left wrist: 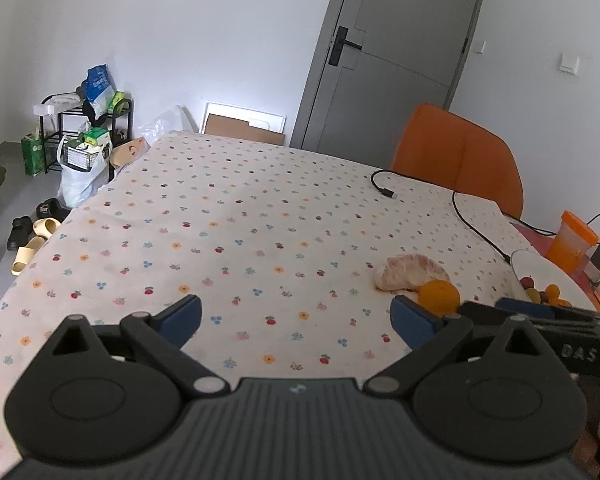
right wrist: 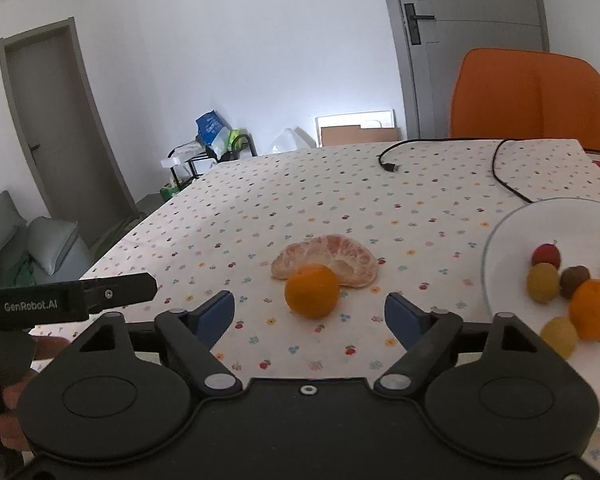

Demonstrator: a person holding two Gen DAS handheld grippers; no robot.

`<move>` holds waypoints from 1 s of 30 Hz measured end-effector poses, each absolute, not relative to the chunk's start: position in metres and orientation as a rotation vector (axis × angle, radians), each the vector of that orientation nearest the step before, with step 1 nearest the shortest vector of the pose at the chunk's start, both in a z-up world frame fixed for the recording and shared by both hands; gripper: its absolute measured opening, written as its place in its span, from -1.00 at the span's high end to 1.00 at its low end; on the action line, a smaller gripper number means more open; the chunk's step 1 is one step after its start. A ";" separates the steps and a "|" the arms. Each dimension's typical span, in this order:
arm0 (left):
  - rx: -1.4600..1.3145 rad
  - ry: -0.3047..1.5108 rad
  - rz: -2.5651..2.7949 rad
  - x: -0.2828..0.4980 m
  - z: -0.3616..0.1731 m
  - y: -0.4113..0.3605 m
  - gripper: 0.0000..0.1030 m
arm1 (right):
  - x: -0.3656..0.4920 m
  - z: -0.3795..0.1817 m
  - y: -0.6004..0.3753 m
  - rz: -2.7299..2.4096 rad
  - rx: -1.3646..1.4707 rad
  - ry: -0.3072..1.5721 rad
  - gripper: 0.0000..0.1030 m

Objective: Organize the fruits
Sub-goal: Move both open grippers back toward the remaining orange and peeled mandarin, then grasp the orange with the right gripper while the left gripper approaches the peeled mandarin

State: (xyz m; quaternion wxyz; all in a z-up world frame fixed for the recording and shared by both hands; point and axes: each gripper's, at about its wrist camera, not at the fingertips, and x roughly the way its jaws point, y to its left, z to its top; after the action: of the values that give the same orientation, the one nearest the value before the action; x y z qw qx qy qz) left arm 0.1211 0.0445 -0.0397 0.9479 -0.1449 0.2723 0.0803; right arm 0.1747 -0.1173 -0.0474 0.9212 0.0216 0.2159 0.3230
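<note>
A small orange (right wrist: 311, 290) sits on the flowered tablecloth, just in front of a peeled pomelo wedge (right wrist: 328, 258). My right gripper (right wrist: 310, 314) is open, its blue pads on either side of the orange's near side and clear of it. A white plate (right wrist: 504, 240) at the right holds several small fruits, among them another orange (right wrist: 596, 308) and a red one (right wrist: 546, 255). In the left wrist view my left gripper (left wrist: 296, 316) is open over bare cloth, with the orange (left wrist: 439, 295) and the pomelo wedge (left wrist: 410, 272) beyond its right finger.
A black cable (right wrist: 500, 168) runs across the far right of the table. An orange chair (right wrist: 532, 96) stands behind the table. An orange-lidded container (left wrist: 572, 240) and small boxes sit at the right edge. Shoes and bags lie on the floor to the left.
</note>
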 end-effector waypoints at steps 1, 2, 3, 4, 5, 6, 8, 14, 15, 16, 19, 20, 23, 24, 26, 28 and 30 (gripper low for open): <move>-0.294 0.555 0.161 0.122 -0.040 0.045 -0.95 | 0.176 -0.047 -0.115 0.665 0.040 0.443 -0.52; -0.296 0.555 0.159 0.122 -0.040 0.045 -0.95 | 0.178 -0.047 -0.112 0.666 0.034 0.443 -0.51; -0.299 0.555 0.157 0.122 -0.040 0.045 -0.95 | 0.180 -0.047 -0.109 0.665 0.030 0.445 -0.49; -0.301 0.555 0.152 0.123 -0.040 0.045 -0.95 | 0.181 -0.048 -0.107 0.663 0.029 0.448 -0.47; -0.300 0.555 0.149 0.123 -0.040 0.045 -0.95 | 0.184 -0.048 -0.105 0.663 0.027 0.452 -0.42; -0.297 0.555 0.149 0.124 -0.040 0.044 -0.95 | 0.186 -0.048 -0.104 0.664 0.027 0.456 -0.39; -0.290 0.551 0.149 0.124 -0.040 0.043 -0.94 | 0.189 -0.047 -0.101 0.667 0.029 0.460 -0.37; -0.291 0.557 0.159 0.128 -0.043 0.044 -0.88 | 0.196 -0.052 -0.092 0.672 0.009 0.480 -0.17; -0.292 0.558 0.160 0.129 -0.043 0.044 -0.87 | 0.197 -0.053 -0.091 0.673 0.008 0.486 -0.07; -0.293 0.558 0.161 0.129 -0.043 0.045 -0.87 | 0.198 -0.054 -0.090 0.674 0.009 0.492 -0.02; -0.288 0.555 0.159 0.130 -0.043 0.044 -0.87 | 0.202 -0.057 -0.092 0.664 0.006 0.509 0.32; -0.285 0.555 0.159 0.131 -0.042 0.043 -0.87 | 0.203 -0.057 -0.094 0.668 0.016 0.510 0.33; -0.277 0.550 0.152 0.134 -0.041 0.040 -0.85 | 0.200 -0.057 -0.098 0.670 0.014 0.499 0.34; -0.273 0.549 0.147 0.135 -0.040 0.039 -0.82 | 0.199 -0.056 -0.099 0.669 0.013 0.494 0.34; -0.267 0.543 0.140 0.138 -0.037 0.036 -0.81 | 0.196 -0.053 -0.103 0.670 0.015 0.485 0.34; -0.271 0.539 0.134 0.141 -0.035 0.033 -0.81 | 0.193 -0.050 -0.107 0.668 0.016 0.475 0.34; -0.266 0.534 0.126 0.145 -0.033 0.028 -0.81 | 0.191 -0.047 -0.112 0.666 0.018 0.463 0.34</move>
State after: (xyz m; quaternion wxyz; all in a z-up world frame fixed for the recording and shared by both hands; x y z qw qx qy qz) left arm 0.1450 0.0282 -0.0331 0.9539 -0.1309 0.2628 0.0619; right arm 0.1908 -0.1119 -0.0474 0.9189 0.0086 0.2254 0.3238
